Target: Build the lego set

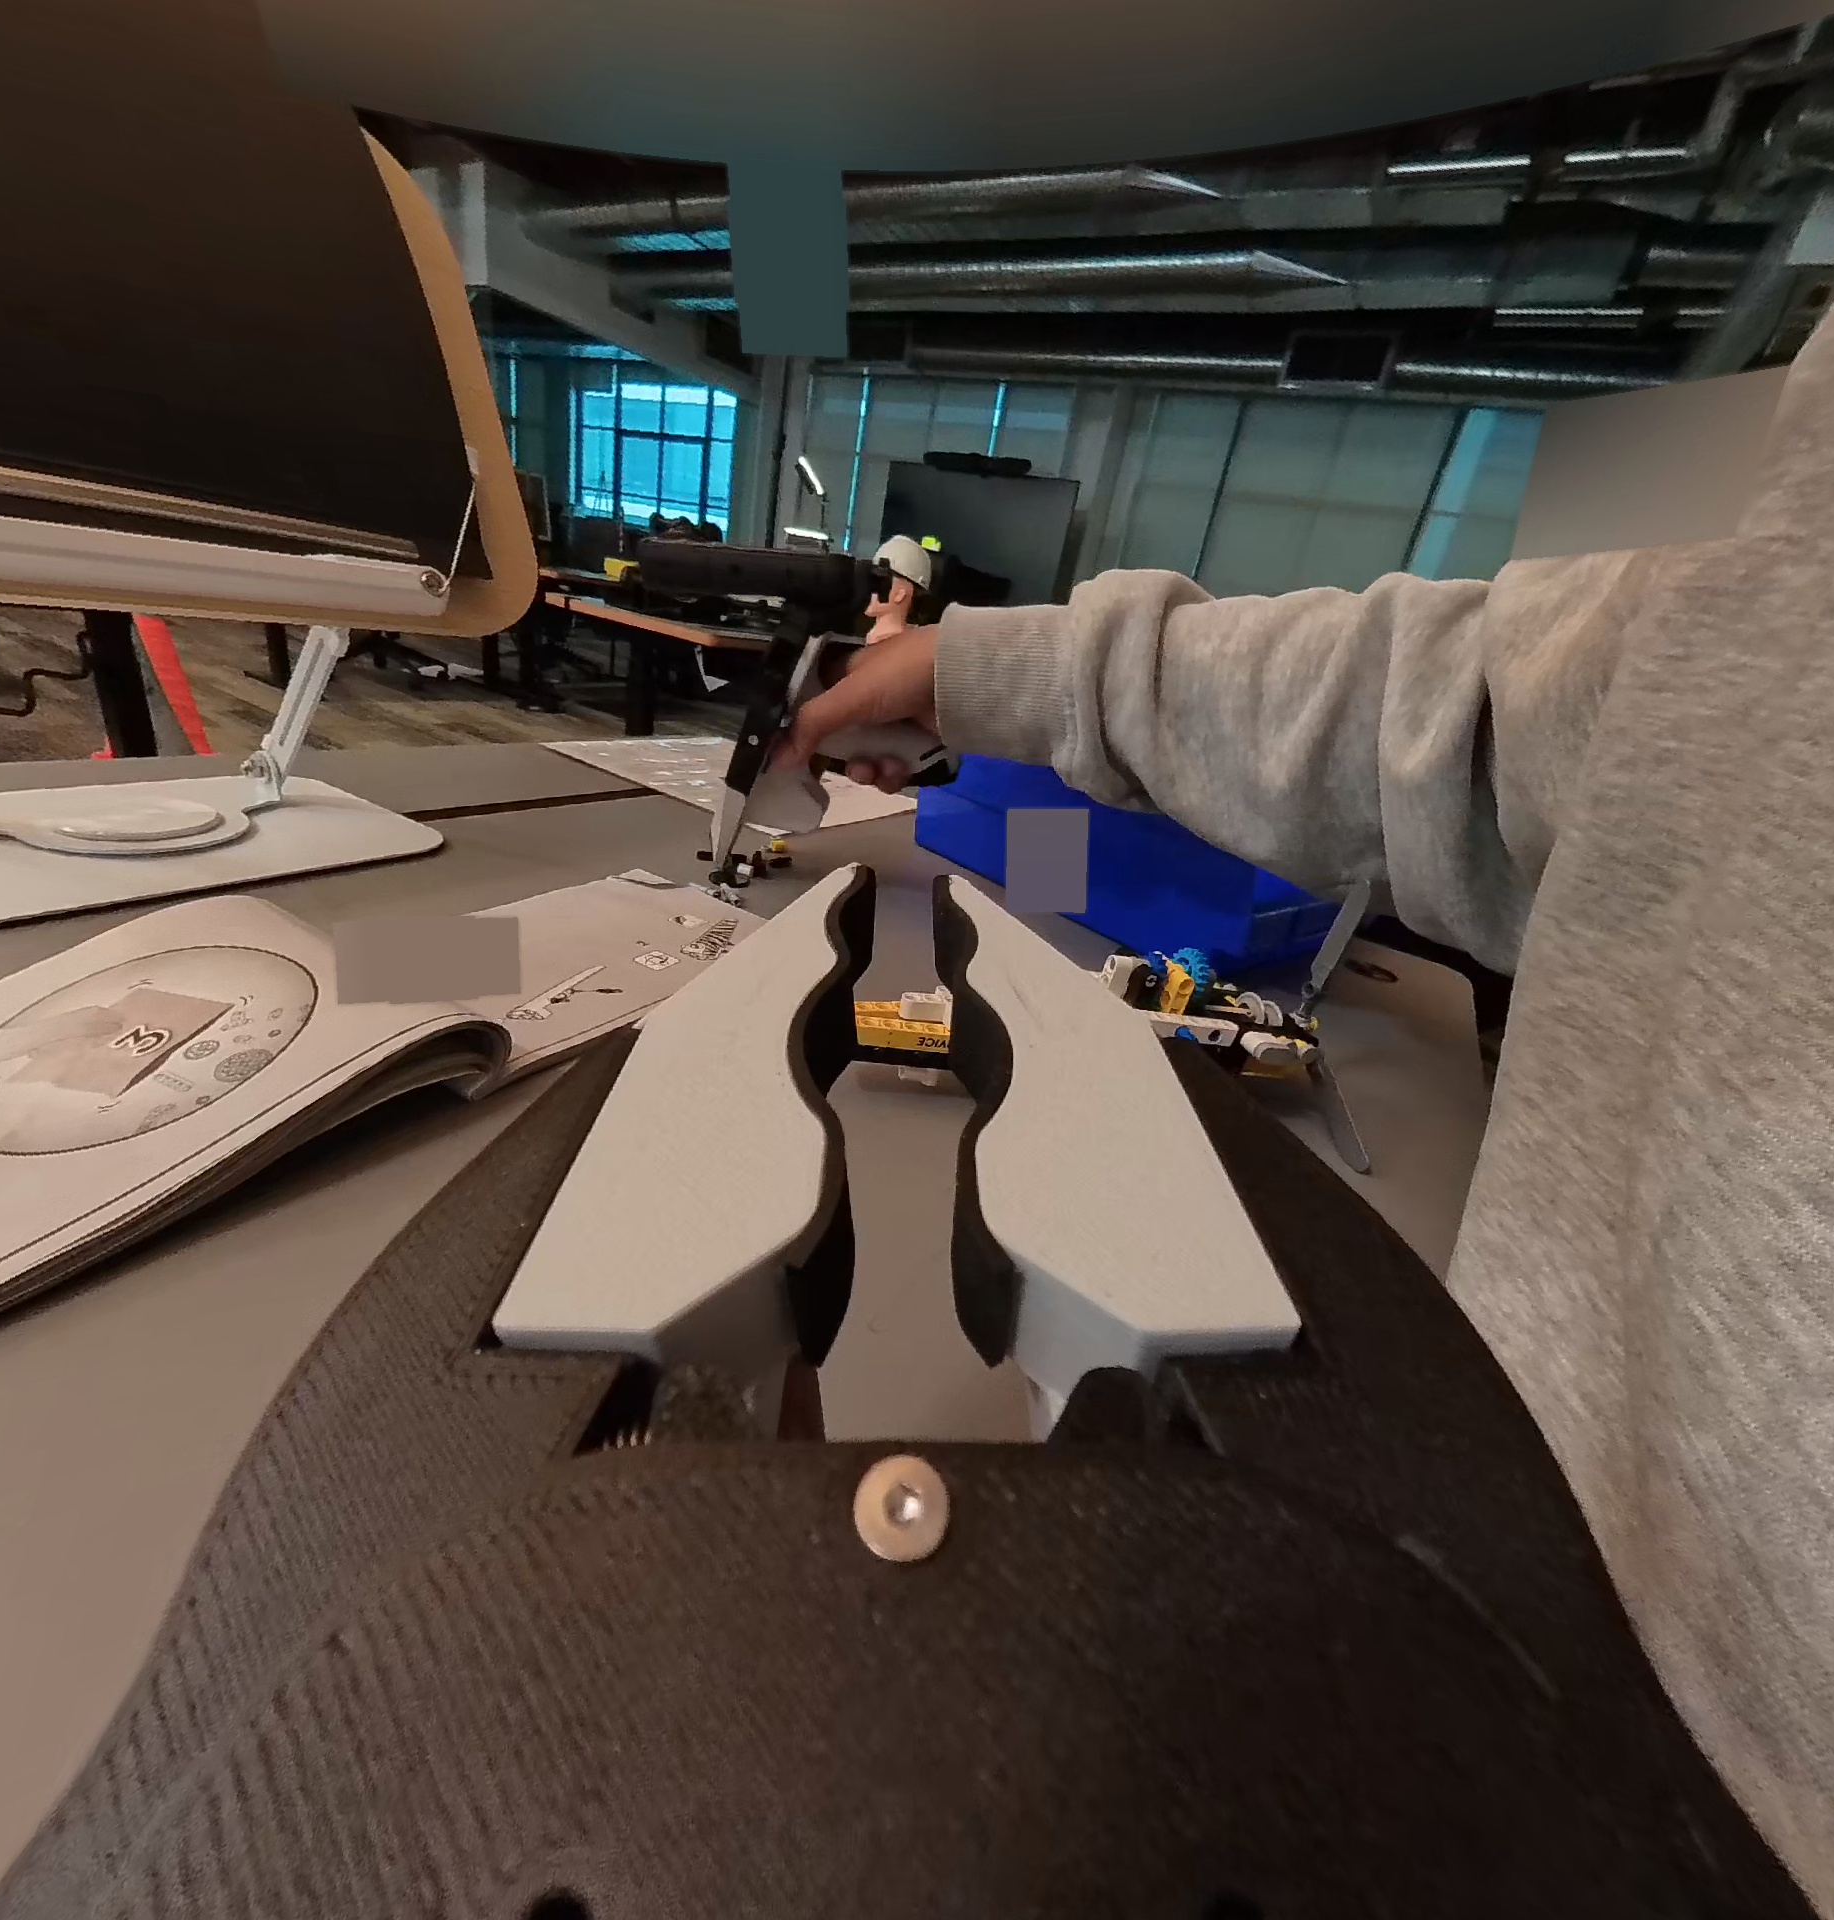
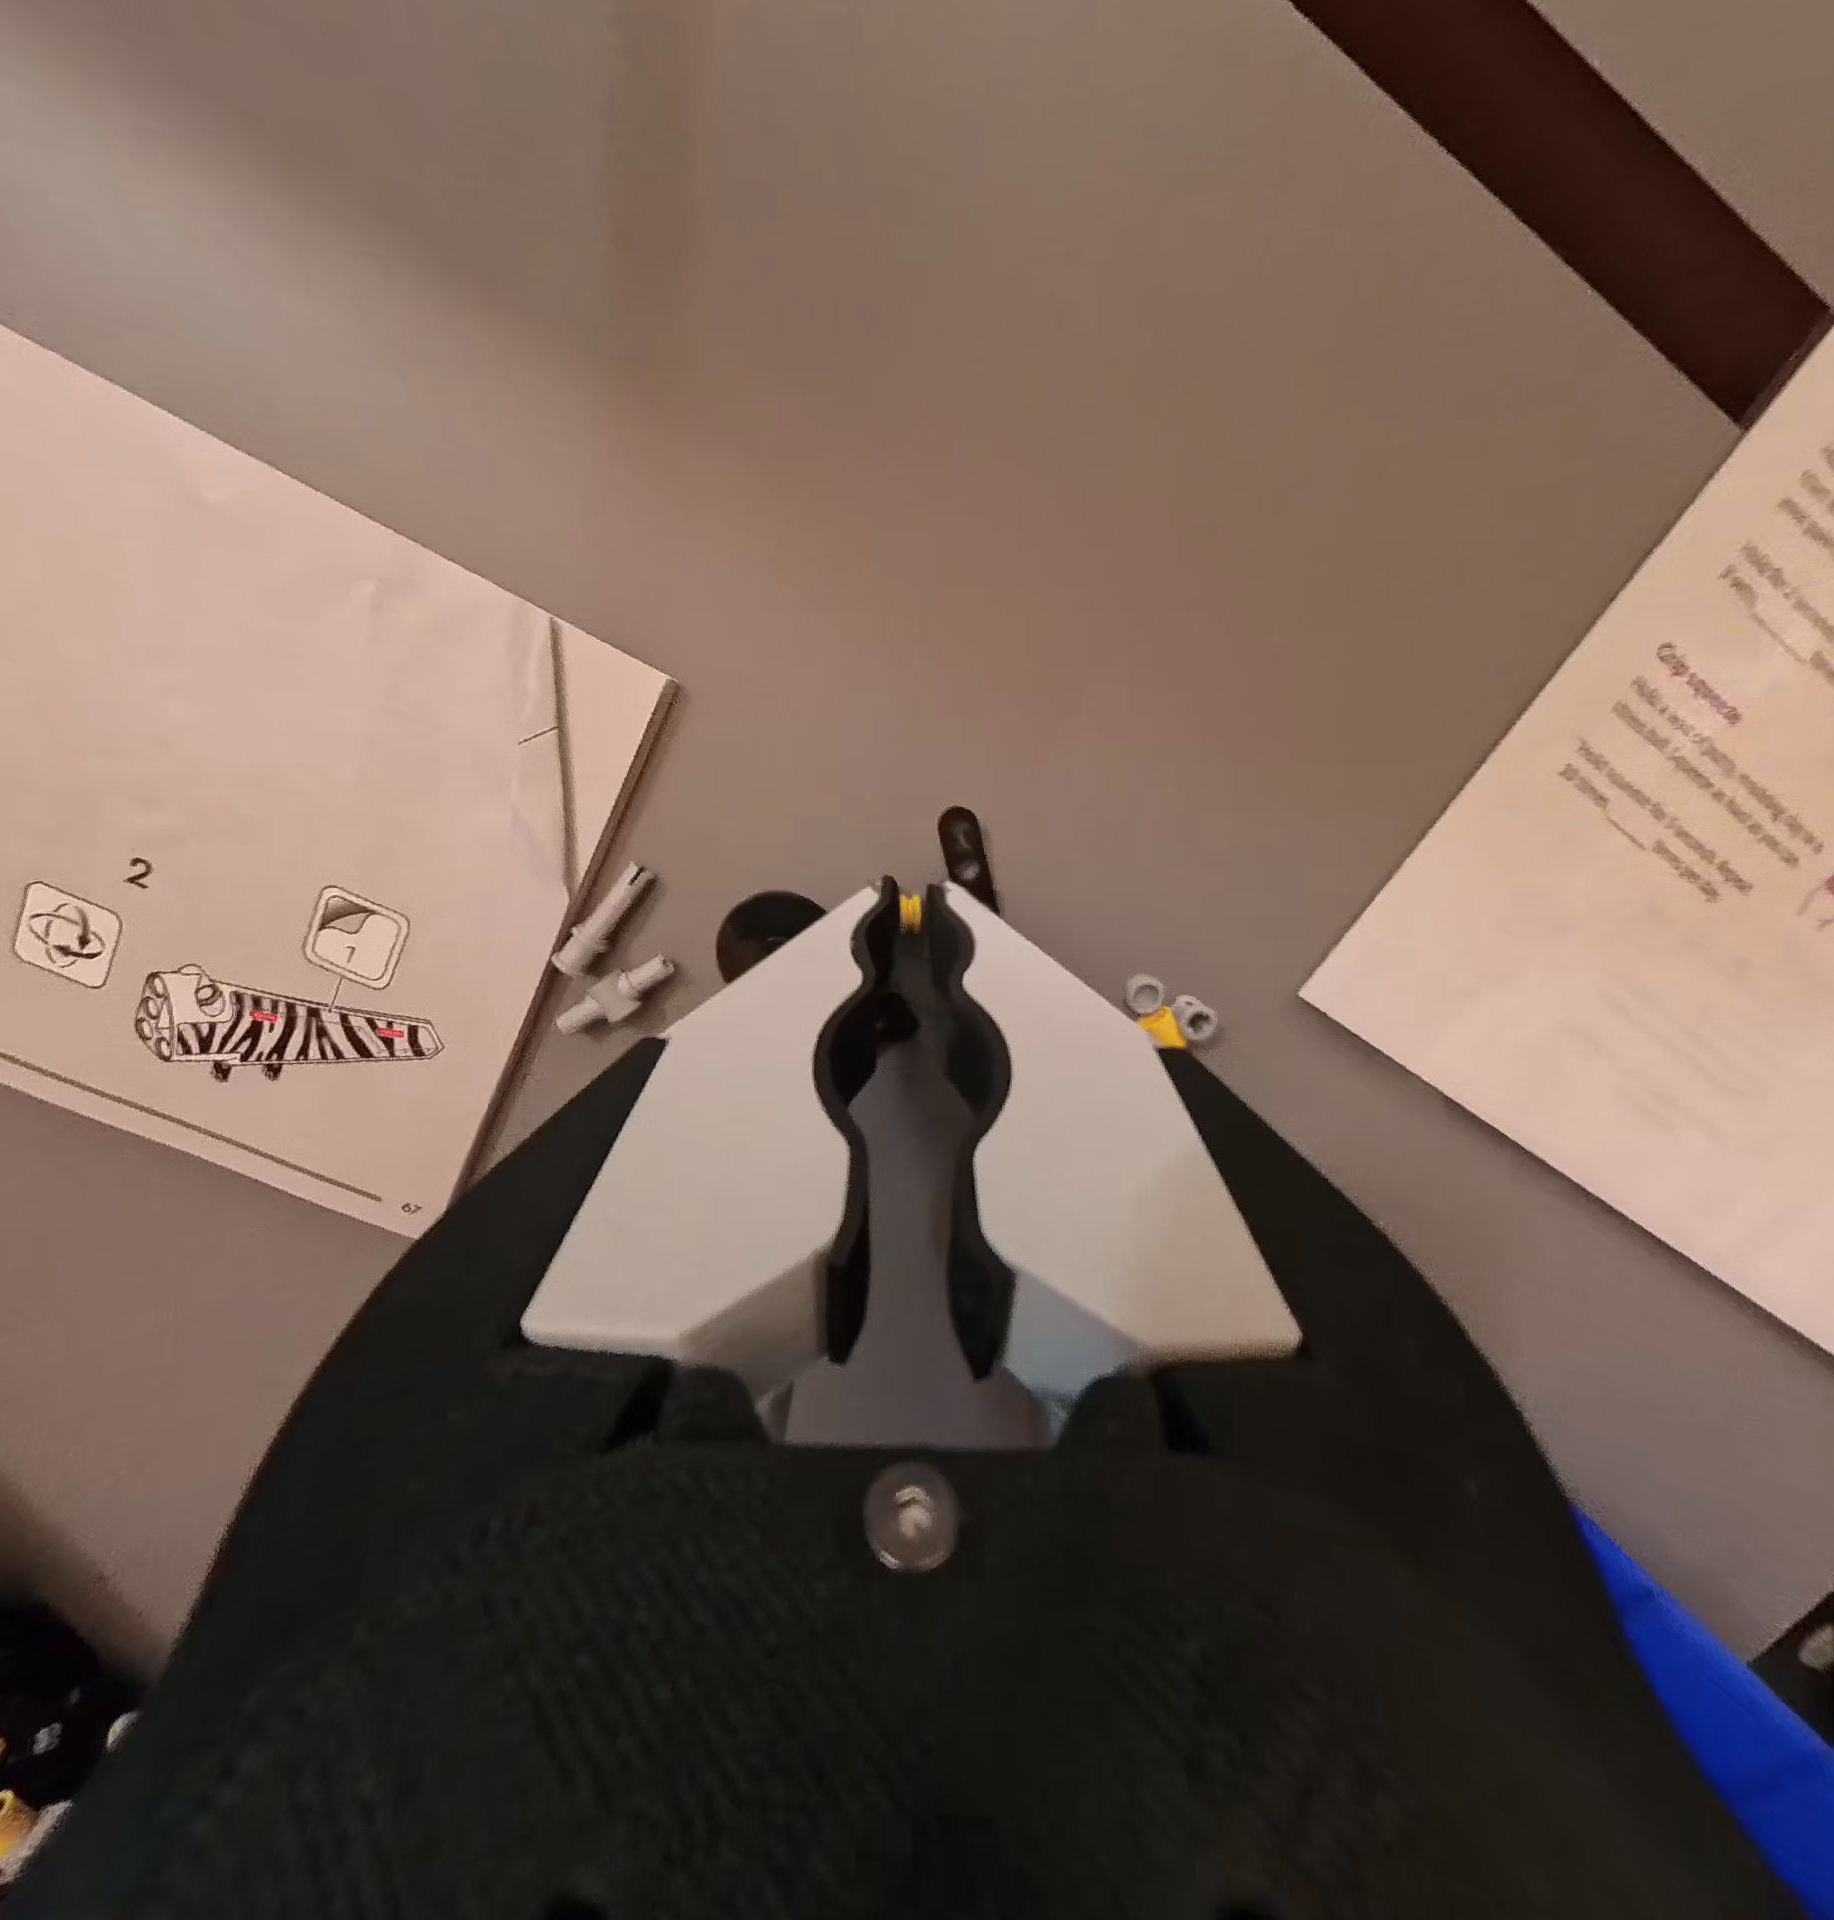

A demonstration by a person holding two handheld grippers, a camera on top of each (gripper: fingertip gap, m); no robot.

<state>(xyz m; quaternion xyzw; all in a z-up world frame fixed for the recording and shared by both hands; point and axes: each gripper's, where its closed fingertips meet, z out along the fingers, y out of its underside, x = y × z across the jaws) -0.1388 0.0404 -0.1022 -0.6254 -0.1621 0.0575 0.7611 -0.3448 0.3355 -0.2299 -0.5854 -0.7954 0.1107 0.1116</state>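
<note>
The right gripper [image 2: 910, 902] is tipped down over the table [image 2: 892, 416], jaws nearly closed on a small yellow piece [image 2: 909, 910] pinched at the very tips; whether it's lifted or still on the surface I can't tell. Loose bits lie close round the tips: two grey pins [image 2: 614, 961] just left, by the corner of the instruction booklet [image 2: 269, 779]; a black round part [image 2: 757, 928] half hidden behind the left finger; a black link [image 2: 967, 850] just beyond; grey rings w/ a yellow bit [image 2: 1173, 1010] just right.

The left gripper [image 1: 902, 894] sits low near the front edge, jaws open w/ a gap, nothing held; the partly built model [image 1: 1193, 1003] lies just beyond and right of its tips, long axis running across the jaws, a yellow beam [image 1: 897, 1023] showing between the fingers. So the left is the nearer hand to the model; the right one is well off toward the far side, by the booklet's far corner.

My read: the piece must travel back to the model, left steadying it.

Blue bin [image 1: 1152, 862] sits behind the model, under the person's grey sleeve [image 1: 1256, 707]; contents not visible. A stand w/ a white base [image 1: 196, 831] occupies the far left corner.
</note>
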